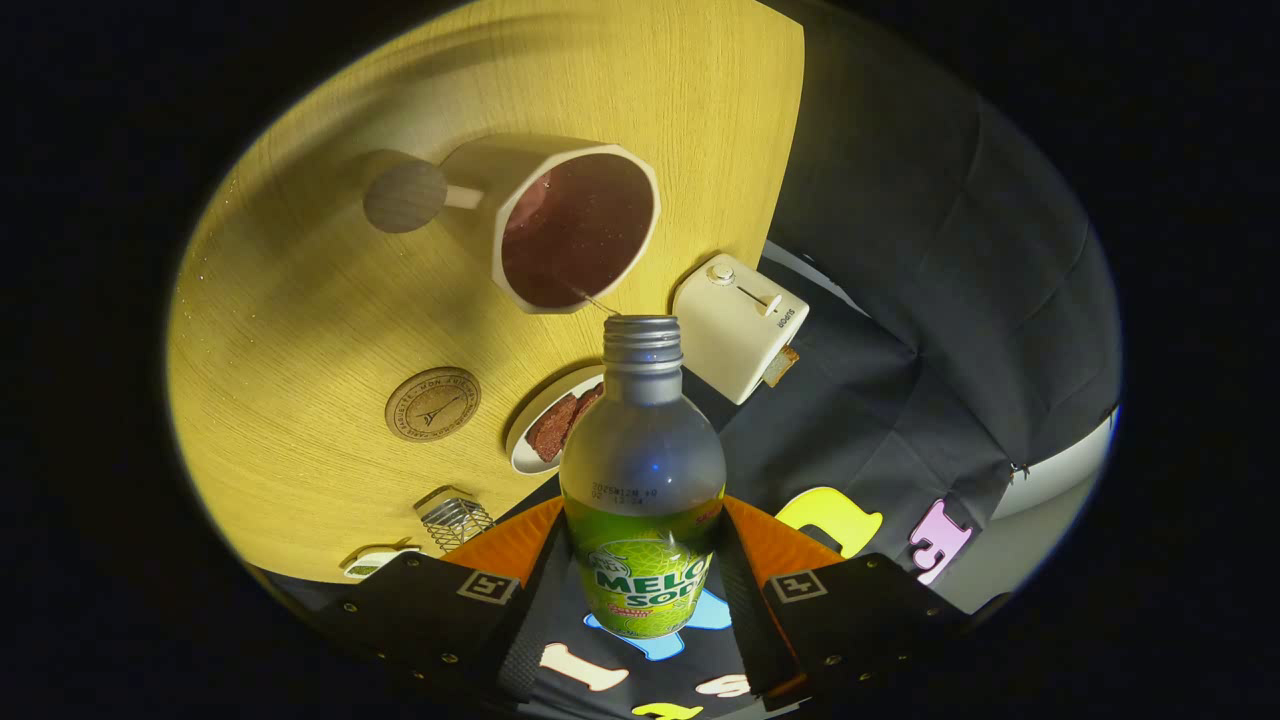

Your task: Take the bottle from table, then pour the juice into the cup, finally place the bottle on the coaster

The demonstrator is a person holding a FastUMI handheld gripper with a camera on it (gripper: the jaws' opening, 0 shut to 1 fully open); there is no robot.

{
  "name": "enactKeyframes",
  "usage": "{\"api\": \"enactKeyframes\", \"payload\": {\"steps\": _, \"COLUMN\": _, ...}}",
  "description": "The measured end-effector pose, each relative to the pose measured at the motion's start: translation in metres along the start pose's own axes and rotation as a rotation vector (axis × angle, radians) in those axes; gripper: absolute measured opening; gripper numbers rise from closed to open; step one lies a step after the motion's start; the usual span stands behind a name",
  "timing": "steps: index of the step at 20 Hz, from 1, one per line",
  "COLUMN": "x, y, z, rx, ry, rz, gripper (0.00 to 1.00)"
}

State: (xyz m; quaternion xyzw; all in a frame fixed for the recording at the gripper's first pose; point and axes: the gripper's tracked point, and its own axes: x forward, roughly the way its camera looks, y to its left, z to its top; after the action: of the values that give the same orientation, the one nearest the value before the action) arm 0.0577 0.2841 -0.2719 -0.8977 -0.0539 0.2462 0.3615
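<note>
My gripper [640, 590] is shut on a clear bottle [643, 470] with a green label and a grey threaded neck, both fingers pressing its sides. The bottle is uncapped and tilted, its mouth pointing at a white octagonal cup [575, 228] just beyond it. Dark liquid fills the cup, and a thin stream runs from the bottle mouth onto the cup's near rim. A round cork coaster [432, 404] lies on the yellow wooden table [300, 300], to the left of the bottle neck.
A white toaster [738, 325] with a slice of toast stands right of the cup at the table's edge. A small plate [548, 420] holding a brown slice sits beside the bottle. A wire object [455, 520] lies near the left finger. A round wooden knob [404, 196] projects from the cup.
</note>
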Motion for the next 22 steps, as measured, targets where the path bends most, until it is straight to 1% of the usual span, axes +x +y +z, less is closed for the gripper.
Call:
{"api": "enactKeyframes", "payload": {"steps": 4, "x": 0.001, "y": 0.007, "z": 0.003, "rx": 0.031, "ry": -0.005, "rz": 0.016, "gripper": 0.76}}
{"api": "enactKeyframes", "payload": {"steps": 10, "x": 0.004, "y": 0.022, "z": 0.011, "rx": 0.131, "ry": -0.007, "rz": 0.048, "gripper": 0.76}}
{"api": "enactKeyframes", "payload": {"steps": 12, "x": 0.004, "y": 0.031, "z": 0.012, "rx": 0.2, "ry": -0.005, "rz": 0.074, "gripper": 0.77}}
{"api": "enactKeyframes", "payload": {"steps": 15, "x": 0.002, "y": 0.046, "z": 0.021, "rx": 0.37, "ry": -0.017, "rz": 0.116, "gripper": 0.76}}
{"api": "enactKeyframes", "payload": {"steps": 20, "x": -0.004, "y": 0.047, "z": 0.026, "rx": 0.54, "ry": -0.041, "rz": 0.082, "gripper": 0.76}}
{"api": "enactKeyframes", "payload": {"steps": 22, "x": -0.006, "y": 0.051, "z": 0.029, "rx": 0.616, "ry": -0.05, "rz": 0.083, "gripper": 0.76}}
